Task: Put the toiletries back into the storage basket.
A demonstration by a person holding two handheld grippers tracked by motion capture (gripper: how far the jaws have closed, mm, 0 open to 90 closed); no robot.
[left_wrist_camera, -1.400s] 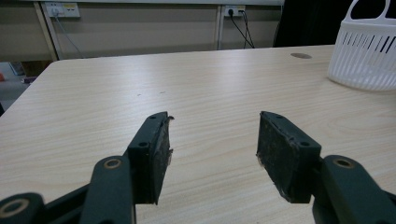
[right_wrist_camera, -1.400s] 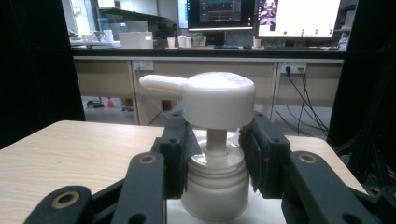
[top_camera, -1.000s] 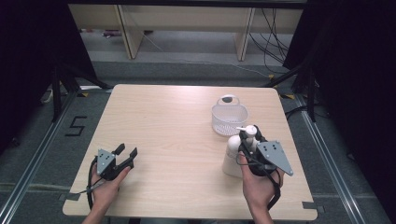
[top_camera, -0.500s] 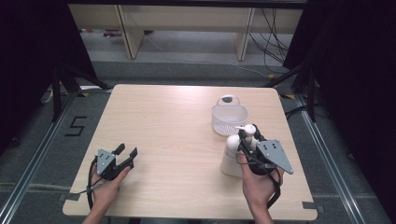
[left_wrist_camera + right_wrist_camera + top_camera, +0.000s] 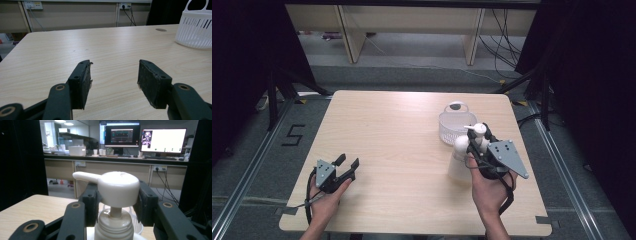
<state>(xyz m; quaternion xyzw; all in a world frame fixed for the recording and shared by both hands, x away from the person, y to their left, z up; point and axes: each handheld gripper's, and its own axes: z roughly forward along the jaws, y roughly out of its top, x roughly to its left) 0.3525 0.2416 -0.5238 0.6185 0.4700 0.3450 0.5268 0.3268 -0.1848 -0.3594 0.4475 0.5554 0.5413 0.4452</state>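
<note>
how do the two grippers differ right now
The left gripper is open with nothing between its fingers; the right gripper is closed around the head of the white pump bottle. The left gripper sits low at the table's near-left corner; the right is raised to the bottle's top, beside the white basket. Both are black, two-fingered, and hand-held.

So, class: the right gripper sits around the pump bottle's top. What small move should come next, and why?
Probably lift the pump bottle straight up a little. The right gripper has its jaws against both sides of the pump head, and the white basket stands just beyond it, so raising it first would clear the basket's rim.
</note>
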